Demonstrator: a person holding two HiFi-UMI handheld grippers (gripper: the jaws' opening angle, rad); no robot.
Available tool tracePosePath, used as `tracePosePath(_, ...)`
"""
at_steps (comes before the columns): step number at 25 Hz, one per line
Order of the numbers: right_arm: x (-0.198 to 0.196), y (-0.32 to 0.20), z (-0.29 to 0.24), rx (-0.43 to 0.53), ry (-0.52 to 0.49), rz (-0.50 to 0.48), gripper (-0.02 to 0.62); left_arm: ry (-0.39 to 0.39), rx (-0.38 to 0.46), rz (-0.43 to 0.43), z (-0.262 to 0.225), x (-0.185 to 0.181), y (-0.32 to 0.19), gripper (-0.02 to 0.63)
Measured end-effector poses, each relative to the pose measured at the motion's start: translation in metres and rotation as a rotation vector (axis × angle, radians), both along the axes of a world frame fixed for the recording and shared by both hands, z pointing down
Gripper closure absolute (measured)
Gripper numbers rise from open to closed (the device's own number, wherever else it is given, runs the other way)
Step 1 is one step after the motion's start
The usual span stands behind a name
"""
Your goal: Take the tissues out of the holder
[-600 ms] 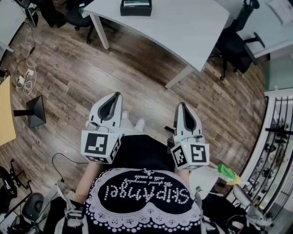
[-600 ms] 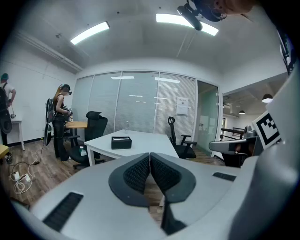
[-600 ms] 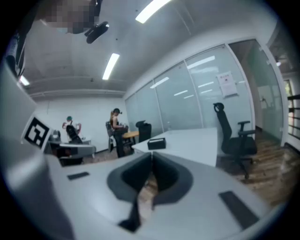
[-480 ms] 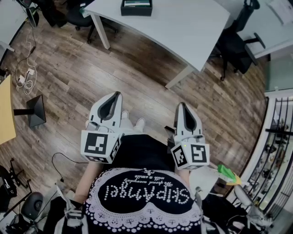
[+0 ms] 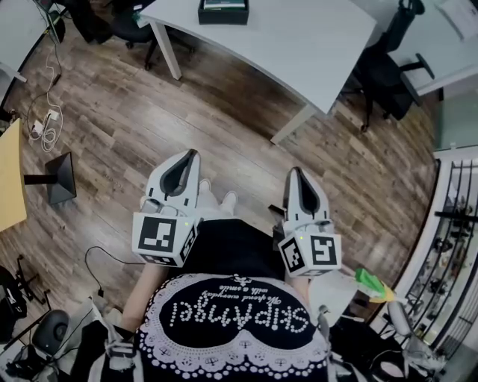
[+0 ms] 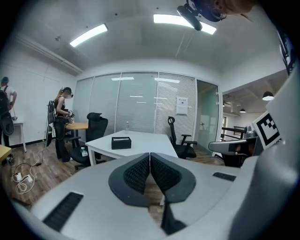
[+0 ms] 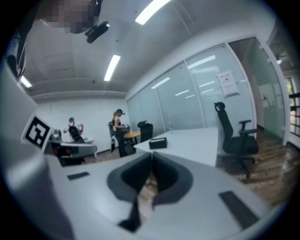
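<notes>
1. Holder (image 5: 223,11): a dark box on the white counter (image 5: 299,37), far ahead of both tools. At this size I cannot tell whether tissues show in its top.
2. The left tool (image 5: 192,155) has its pads pressed together with nothing between them. It points forward and slightly down over the wood floor (image 5: 224,112). In the left gripper view the holder (image 6: 121,142) sits a little to the left of the closed tips' line.
3. The right tool (image 5: 293,173) is likewise closed and empty, and held beside the left at about the same height. In the right gripper view the holder (image 7: 158,143) lies almost dead ahead, just right of the tips' line.
4. From the tips outward there is open floor, then the counter's near edge, then bare counter top. The holder comes last, toward the far side. Tools and holder are well apart, so I judge that the person must walk forward before either tool can reach.
5. The holder's long axis runs across the head view, so a broad side faces the tools. Its opening is likely on top, which would call for coming in over it and reaching down.
6. In the head view the holder lies above the gap between the two tools, a bit toward the left one. The left tool therefore looks slightly nearer, while the right is aimed at it more squarely. Whichever tool takes the tissues must first spread its pads.
</notes>
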State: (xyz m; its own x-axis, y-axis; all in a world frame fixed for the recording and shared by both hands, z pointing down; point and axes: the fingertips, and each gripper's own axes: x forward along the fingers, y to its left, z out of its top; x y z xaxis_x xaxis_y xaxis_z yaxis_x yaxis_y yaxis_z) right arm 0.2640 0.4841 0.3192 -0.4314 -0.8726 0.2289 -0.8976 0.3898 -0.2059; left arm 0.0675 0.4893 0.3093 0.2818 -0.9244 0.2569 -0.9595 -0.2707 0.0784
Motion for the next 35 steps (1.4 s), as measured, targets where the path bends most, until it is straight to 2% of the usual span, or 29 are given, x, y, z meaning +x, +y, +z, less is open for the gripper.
tracePosePath(9, -0.005, 0.001, 0.002, 0.008, -0.01, -0.053, 0.561, 0.001, 0.059, 0.04, -0.012, 0.016, 0.005, 0.58)
tracePosePath(16, -0.007, 0.0, 0.01, -0.006, -0.026, -0.058, 0.561, 0.029, 0.1, 0.006, -0.015, 0.011, 0.004, 0.58)
tracePosePath(25, -0.012, -0.024, 0.011, -0.028, -0.023, -0.049, 0.56, 0.044, 0.074, -0.022, -0.012, -0.003, -0.019, 0.58)
tracePosePath(35, -0.046, -0.093, 0.014, -0.069, -0.008, -0.07, 0.56, 0.065, 0.034, -0.039, -0.003, -0.036, -0.086, 0.58)
